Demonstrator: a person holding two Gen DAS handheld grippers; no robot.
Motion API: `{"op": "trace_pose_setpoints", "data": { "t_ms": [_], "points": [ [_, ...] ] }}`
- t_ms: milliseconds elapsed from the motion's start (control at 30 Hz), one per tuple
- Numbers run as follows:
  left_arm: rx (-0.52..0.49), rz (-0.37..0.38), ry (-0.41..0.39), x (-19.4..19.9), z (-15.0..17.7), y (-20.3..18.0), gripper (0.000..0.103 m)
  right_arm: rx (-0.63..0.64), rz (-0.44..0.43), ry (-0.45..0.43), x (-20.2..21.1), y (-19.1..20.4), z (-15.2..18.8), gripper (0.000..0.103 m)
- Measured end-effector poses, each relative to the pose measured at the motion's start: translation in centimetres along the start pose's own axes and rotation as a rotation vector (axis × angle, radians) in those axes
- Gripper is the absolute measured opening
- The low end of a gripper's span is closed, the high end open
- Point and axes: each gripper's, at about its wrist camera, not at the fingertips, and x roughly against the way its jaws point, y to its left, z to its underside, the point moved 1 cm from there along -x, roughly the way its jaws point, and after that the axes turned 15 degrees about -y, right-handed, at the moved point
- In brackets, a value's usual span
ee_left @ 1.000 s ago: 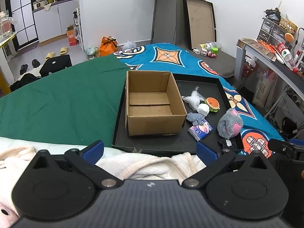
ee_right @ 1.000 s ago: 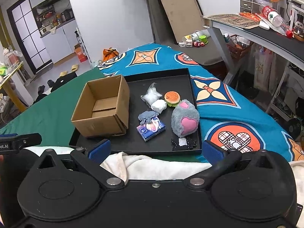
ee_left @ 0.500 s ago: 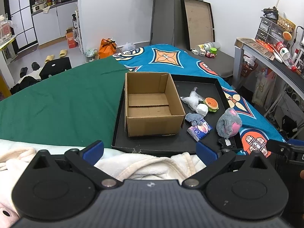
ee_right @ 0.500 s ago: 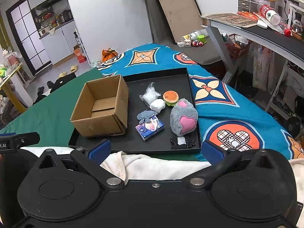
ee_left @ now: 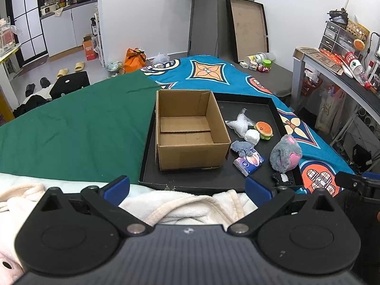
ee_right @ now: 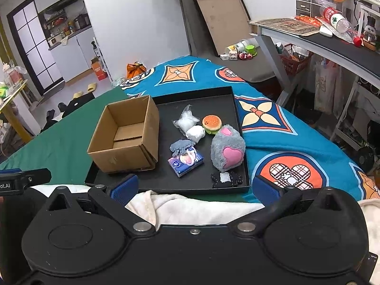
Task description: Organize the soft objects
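— So, nearest first: how do the two tools stand?

— Both hang back over a pale fleece blanket (ee_right: 166, 204) at the near edge of the bed. The left gripper (ee_left: 187, 190) has its jaws spread wide with nothing between them, and the right gripper (ee_right: 194, 188) is the same, wide and empty.

— And past the blanket?

— A black tray (ee_left: 152, 142) lies straight ahead on the bed. On its left half sits an open cardboard box (ee_left: 190, 147), empty. The soft things lie loose on the right half: nearest, a small black item (ee_right: 226, 178), then a tissue pack (ee_right: 186, 162) with a grey scrap (ee_right: 181, 145) touching its far end, and a grey plush with a pink heart (ee_right: 228, 149). Farther on are a white ball (ee_right: 195, 133), a burger toy (ee_right: 211, 123) and a clear bag (ee_right: 186, 121).

— Which hand is better placed?

— The right one, I'd judge. The cluster lies roughly dead ahead of its jaws, whereas from the left tool it sits off to the right, with the box in front instead. The tissue pack's long axis runs diagonally, near-left to far-right.
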Motion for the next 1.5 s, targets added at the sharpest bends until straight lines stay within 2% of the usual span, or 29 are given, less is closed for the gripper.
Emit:
{"op": "trace_pose_setpoints", "data": {
  "t_ms": [667,867,1233,1500],
  "points": [
    [0.018,0.0,0.026,-1.5,-0.5,0.2,0.103,-0.025,0.023,0.023,-1.6,-0.9,-0.6,0.103],
    [0.025,-0.004,0.037,-3.0,-1.3,0.3,0.103,-0.032,0.035,0.044,-3.1,-1.5,-0.9,0.103],
    [0.028,-0.018,0.078,-6.1,-2.1,0.5,0.102,-0.034,0.003,0.071,-5.6,-2.1,-1.2,0.103],
    [0.067,-0.048,0.095,-7.8,-2.4,2.4,0.102,-0.054,0.012,0.075,-7.4,-2.8,-1.7,0.103]
  ]
}}
